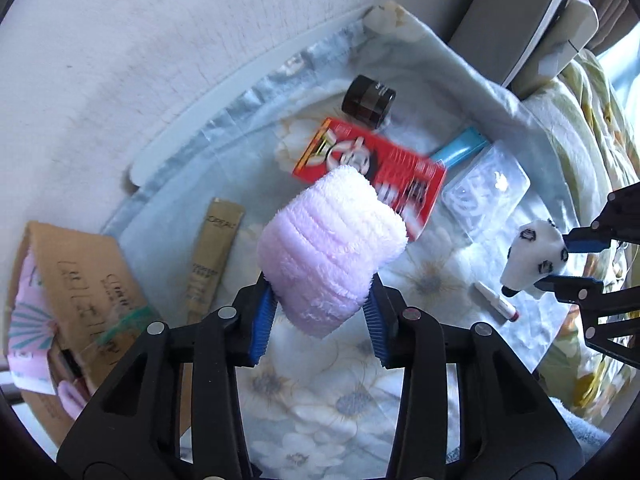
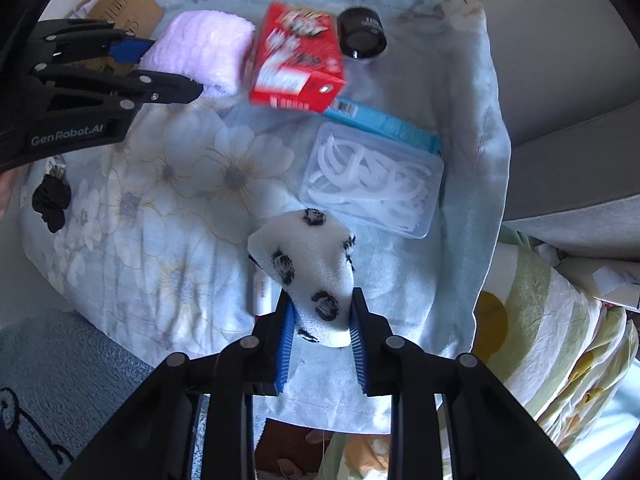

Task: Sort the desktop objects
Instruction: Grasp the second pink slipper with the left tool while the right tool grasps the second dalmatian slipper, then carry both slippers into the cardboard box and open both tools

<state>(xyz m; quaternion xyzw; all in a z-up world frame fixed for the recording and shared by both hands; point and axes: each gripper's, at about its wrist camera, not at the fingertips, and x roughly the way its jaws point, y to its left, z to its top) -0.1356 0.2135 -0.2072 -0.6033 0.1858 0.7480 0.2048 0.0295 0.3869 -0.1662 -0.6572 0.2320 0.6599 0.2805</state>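
My left gripper is shut on a rolled pink fluffy towel and holds it above the floral cloth; the towel also shows in the right wrist view, with the left gripper beside it. My right gripper is shut on a white sock with black spots, which also shows in the left wrist view, with the right gripper on it. A red box, a dark jar, a clear box of white floss picks and a blue tube lie on the cloth.
A cardboard box stands at the left edge. A gold sachet and a small white and red stick lie on the cloth. A black hair tie lies at the left. A striped pillow is at the right.
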